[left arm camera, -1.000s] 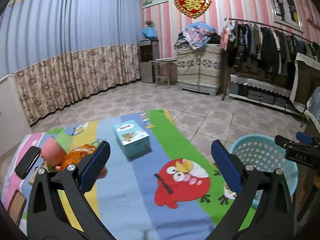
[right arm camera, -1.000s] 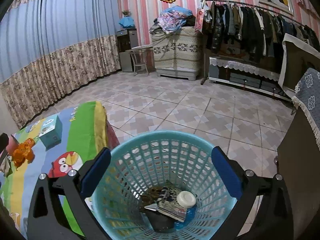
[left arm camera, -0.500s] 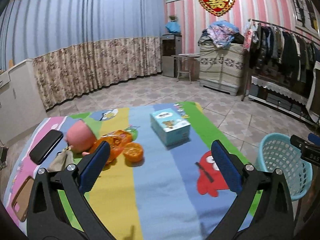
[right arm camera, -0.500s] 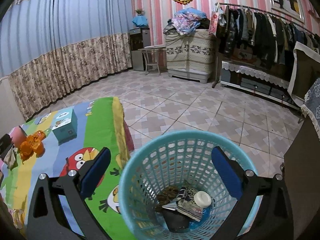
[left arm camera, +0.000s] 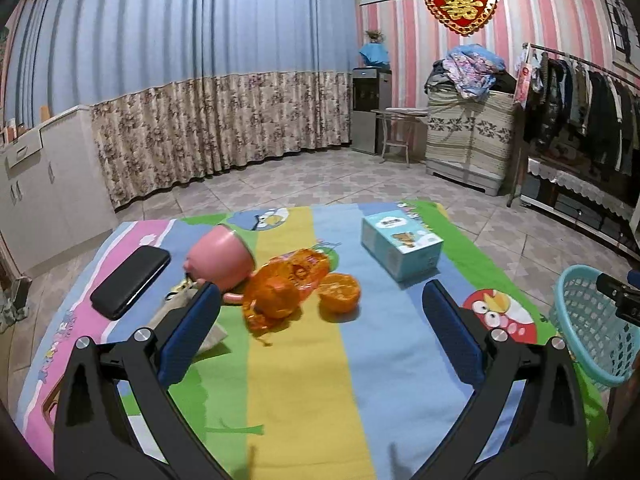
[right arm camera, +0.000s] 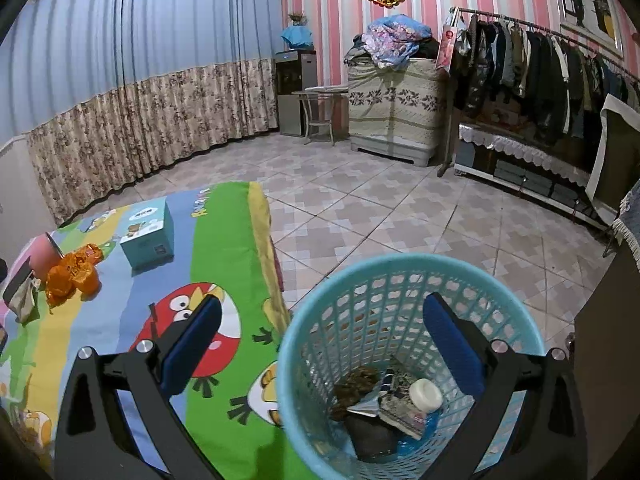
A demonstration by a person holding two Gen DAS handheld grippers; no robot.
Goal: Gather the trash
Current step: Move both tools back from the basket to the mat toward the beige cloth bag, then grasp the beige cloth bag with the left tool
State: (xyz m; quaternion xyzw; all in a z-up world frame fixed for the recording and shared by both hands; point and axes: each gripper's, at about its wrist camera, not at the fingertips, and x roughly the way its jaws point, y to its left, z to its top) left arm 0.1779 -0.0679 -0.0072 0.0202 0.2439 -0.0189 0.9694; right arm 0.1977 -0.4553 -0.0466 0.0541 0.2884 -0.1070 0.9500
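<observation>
The left tongs (left arm camera: pixel 320 320), spread and empty, are swinging toward the light, crinkly, slippery orange wrapper (left arm camera: pixel 286 284) mid-counter (left arm camera: pixel 296 380); pinching its bunched end looks best.

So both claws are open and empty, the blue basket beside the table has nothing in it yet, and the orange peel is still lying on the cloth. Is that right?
Not quite: the blue basket is not empty. The right wrist view shows trash at its bottom, including a white round lid and dark scraps. The rest holds: the left claw and right claw are open and empty, and the orange peel lies on the cloth.
</observation>
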